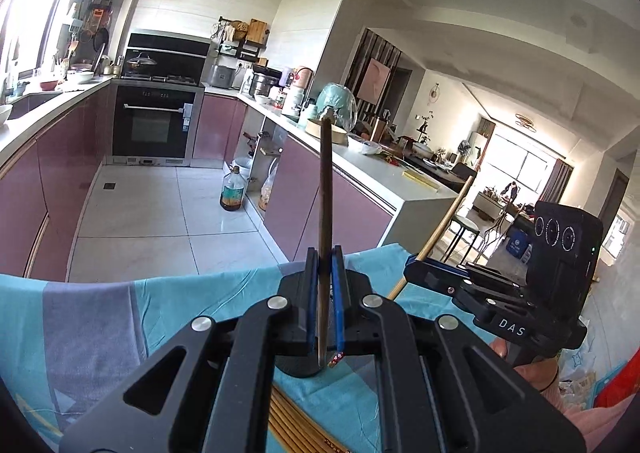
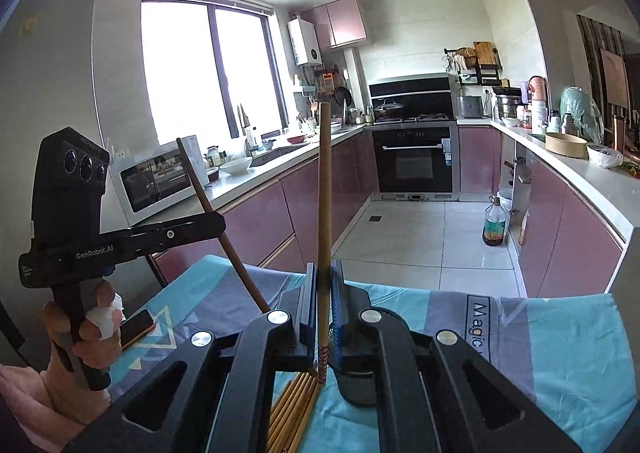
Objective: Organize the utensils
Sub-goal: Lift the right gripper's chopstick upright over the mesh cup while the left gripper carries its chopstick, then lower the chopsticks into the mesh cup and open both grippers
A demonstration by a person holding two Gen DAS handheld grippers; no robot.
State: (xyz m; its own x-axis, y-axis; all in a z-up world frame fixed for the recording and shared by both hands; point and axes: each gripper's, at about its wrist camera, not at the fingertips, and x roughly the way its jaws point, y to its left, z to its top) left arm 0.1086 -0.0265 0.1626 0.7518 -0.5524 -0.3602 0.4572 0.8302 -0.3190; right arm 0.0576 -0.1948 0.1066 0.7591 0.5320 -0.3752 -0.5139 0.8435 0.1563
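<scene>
Teal-and-grey patterned cloth on table [image 1: 192,293], pink-fronted kitchen cabinets [image 2: 312,193] behind, left claw [image 1: 324,281] clamping dark brown chopstick [image 1: 325,189], right claw [image 2: 323,293] clamping light bamboo chopstick [image 2: 324,181]

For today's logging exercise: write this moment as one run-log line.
left gripper: shut on dark chopstick | right gripper: shut on light chopstick | more chopsticks: on cloth

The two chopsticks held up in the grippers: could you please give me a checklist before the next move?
1. Left gripper shut on the dark brown chopstick: ok.
2. Right gripper shut on the light bamboo chopstick: ok.
3. Both sticks clear of the blue patterned cloth: ok.
4. Black round holder in view below: ok.
5. Holder upright: cannot tell.
6. Remaining bamboo chopsticks lying on the cloth: ok.
</scene>
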